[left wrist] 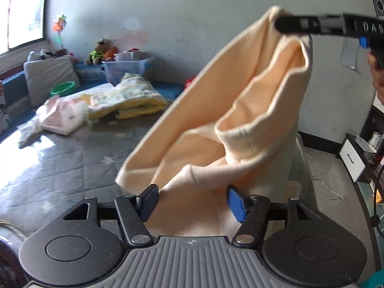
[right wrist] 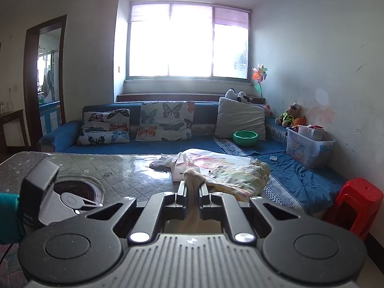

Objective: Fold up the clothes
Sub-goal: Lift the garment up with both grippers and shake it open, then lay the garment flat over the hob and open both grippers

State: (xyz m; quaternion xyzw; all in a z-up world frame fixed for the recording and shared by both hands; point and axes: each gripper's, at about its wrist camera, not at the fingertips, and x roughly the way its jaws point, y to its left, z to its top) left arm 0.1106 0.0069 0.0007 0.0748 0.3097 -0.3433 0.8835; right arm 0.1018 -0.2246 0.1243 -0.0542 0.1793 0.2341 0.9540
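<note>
A peach-coloured garment (left wrist: pixel 216 110) hangs in the air in the left wrist view. My right gripper (left wrist: pixel 283 25) comes in from the upper right there and is shut on the garment's top corner. In the right wrist view my right gripper (right wrist: pixel 192 193) is shut on a bunched fold of the garment (right wrist: pixel 193 184) that pokes up between the fingers. My left gripper (left wrist: pixel 192 200) is open; its jaws stand wide apart with the garment's lower part hanging between and just beyond them. The left gripper's body (right wrist: pixel 43 192) shows at the left of the right wrist view.
A grey quilted table (right wrist: pixel 96 168) holds a round inset burner (right wrist: pixel 76 192), a folded yellow patterned blanket (left wrist: pixel 127 100) and pink-white bags (left wrist: pixel 62 117). Beyond is a blue sofa (right wrist: pixel 168 144) with cushions, a green bowl (right wrist: pixel 245 138), a plastic storage box (right wrist: pixel 307 148) and a red stool (right wrist: pixel 355 206).
</note>
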